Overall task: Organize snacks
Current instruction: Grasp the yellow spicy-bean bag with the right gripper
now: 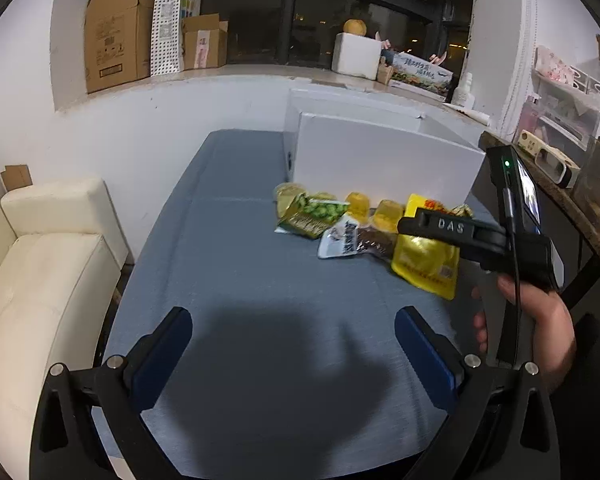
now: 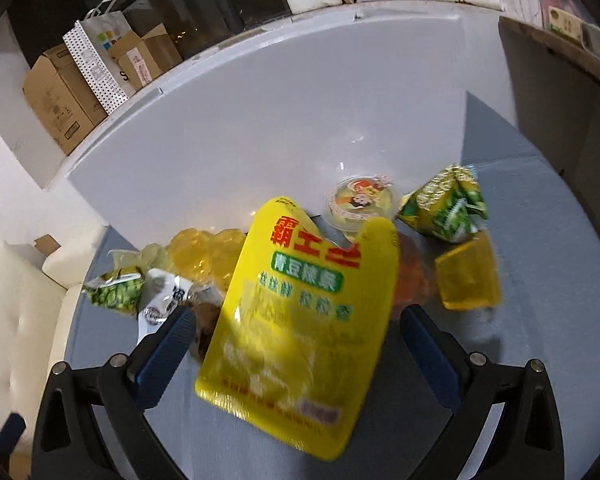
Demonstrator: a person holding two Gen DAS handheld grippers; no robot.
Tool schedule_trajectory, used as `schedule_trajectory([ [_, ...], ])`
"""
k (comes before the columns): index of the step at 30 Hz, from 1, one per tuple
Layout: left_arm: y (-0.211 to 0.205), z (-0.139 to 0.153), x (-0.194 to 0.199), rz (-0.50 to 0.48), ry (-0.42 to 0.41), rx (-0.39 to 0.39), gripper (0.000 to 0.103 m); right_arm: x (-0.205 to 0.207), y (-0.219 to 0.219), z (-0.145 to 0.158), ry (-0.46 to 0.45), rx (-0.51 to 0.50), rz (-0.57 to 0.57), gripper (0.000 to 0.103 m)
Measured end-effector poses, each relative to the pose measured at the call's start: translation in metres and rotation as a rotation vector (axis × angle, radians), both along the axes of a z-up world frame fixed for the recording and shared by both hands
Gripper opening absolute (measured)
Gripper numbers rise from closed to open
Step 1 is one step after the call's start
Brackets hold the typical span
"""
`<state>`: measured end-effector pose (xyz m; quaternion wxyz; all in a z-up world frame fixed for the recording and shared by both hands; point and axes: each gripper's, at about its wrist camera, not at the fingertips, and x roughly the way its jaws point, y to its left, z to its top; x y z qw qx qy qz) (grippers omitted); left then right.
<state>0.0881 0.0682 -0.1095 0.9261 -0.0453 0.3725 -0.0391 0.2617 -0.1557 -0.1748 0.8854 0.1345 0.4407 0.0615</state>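
Note:
A pile of snacks lies on the blue-grey table (image 1: 260, 300) in front of a white box (image 1: 384, 156): green pea packets (image 1: 312, 216), yellow jelly cups (image 1: 358, 204), a white packet (image 1: 340, 240). A large yellow pouch (image 2: 300, 312) lies between the open fingers of my right gripper (image 2: 296, 344), blurred and untouched by the pads; it also shows in the left wrist view (image 1: 426, 264). My left gripper (image 1: 292, 344) is open and empty over bare table, short of the pile. A lidded jelly cup (image 2: 358, 200) and a green packet (image 2: 448, 204) lie beyond the pouch.
A cream sofa (image 1: 40, 280) stands left of the table. Cardboard boxes (image 1: 116, 36) and a dotted paper bag (image 1: 168, 24) sit on the window ledge. A dark shelf (image 1: 560, 196) with clutter runs along the right. The white box blocks the far right of the table.

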Motion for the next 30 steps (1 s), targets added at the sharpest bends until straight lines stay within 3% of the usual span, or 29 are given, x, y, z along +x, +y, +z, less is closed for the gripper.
schedule_trajectory([
  [2,0.004,-0.002,0.001,0.007,0.007,-0.004,0.103,-0.001,0.002,0.003,-0.008,-0.026,-0.008,0.079],
  [3,0.006,-0.003,0.001,0.010,0.008,-0.008,0.103,-0.001,0.002,0.004,-0.006,-0.025,-0.003,0.042],
  [5,0.008,-0.006,0.004,0.011,0.015,-0.013,0.103,-0.008,0.001,0.008,-0.017,-0.007,0.001,0.033],
  [12,-0.004,-0.009,0.030,-0.027,0.014,0.013,0.103,-0.043,-0.013,0.033,-0.101,0.065,0.097,0.025],
  [19,-0.018,-0.015,0.095,-0.038,0.020,0.024,0.103,-0.088,-0.042,0.062,-0.171,0.097,0.115,0.024],
  [27,-0.034,-0.039,0.162,-0.021,0.088,0.015,0.102,-0.109,-0.063,0.067,-0.180,0.090,0.101,0.024],
  [29,-0.035,-0.042,0.169,-0.024,0.105,0.005,0.088,-0.110,-0.070,0.065,-0.174,0.098,0.094,0.024],
  [30,-0.035,-0.044,0.171,-0.025,0.114,0.006,0.072,-0.110,-0.071,0.065,-0.172,0.100,0.092,0.024],
])
